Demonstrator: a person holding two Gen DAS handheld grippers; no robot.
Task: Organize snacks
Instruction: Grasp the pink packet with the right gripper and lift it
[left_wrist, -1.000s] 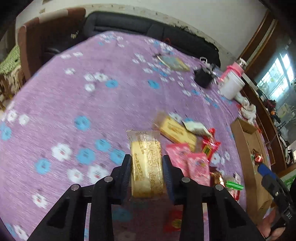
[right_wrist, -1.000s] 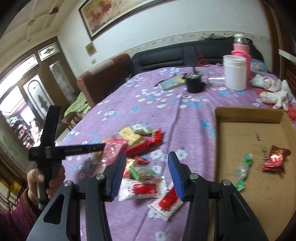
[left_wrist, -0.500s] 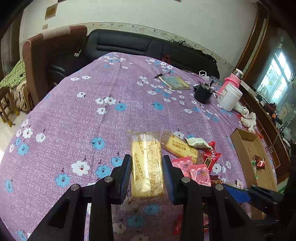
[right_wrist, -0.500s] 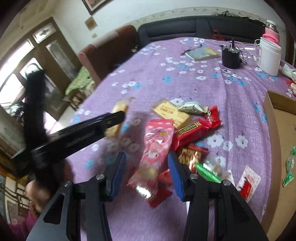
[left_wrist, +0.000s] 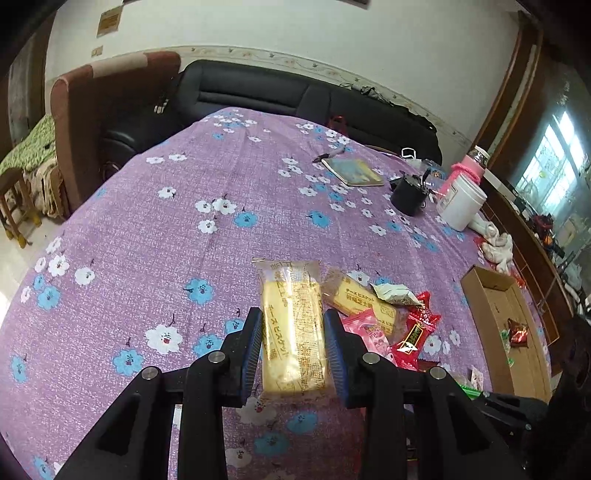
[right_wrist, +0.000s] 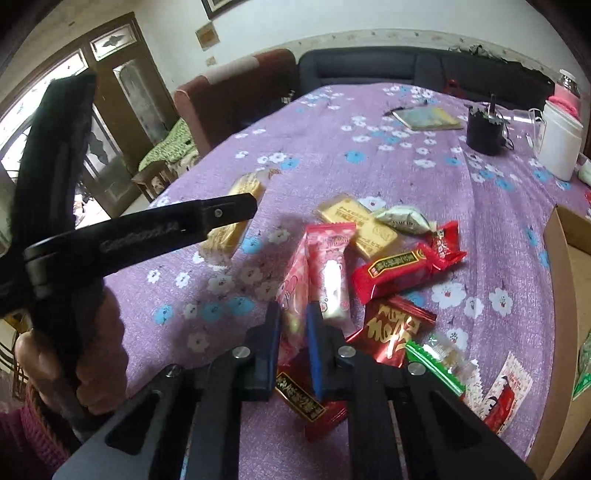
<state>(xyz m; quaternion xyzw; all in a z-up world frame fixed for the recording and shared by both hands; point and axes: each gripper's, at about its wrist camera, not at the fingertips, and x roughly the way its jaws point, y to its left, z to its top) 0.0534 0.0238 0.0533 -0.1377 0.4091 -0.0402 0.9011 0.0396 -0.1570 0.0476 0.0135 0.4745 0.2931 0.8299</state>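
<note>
With the left tongs (left_wrist: 293, 350) clamped on a yellow biscuit pack (left_wrist: 291, 328) above the tabletop (left_wrist: 147, 229), the right tongs (right_wrist: 293, 347), just closing, pinch only a pink wrapper's (right_wrist: 295, 291) thin edge in the pile, which I judge could slip free.

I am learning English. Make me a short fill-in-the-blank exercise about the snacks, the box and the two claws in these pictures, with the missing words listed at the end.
1. The left claw is shut on a long ____ biscuit packet.
2. The right claw, whose jaws have just been closing, pinches a ____ wrapped snack.
3. The open cardboard box holds a candy in a shiny ____ wrapper.
4. The snacks lie on a ____ flowered tablecloth.

Missing words: yellow; pink; red; purple
</note>
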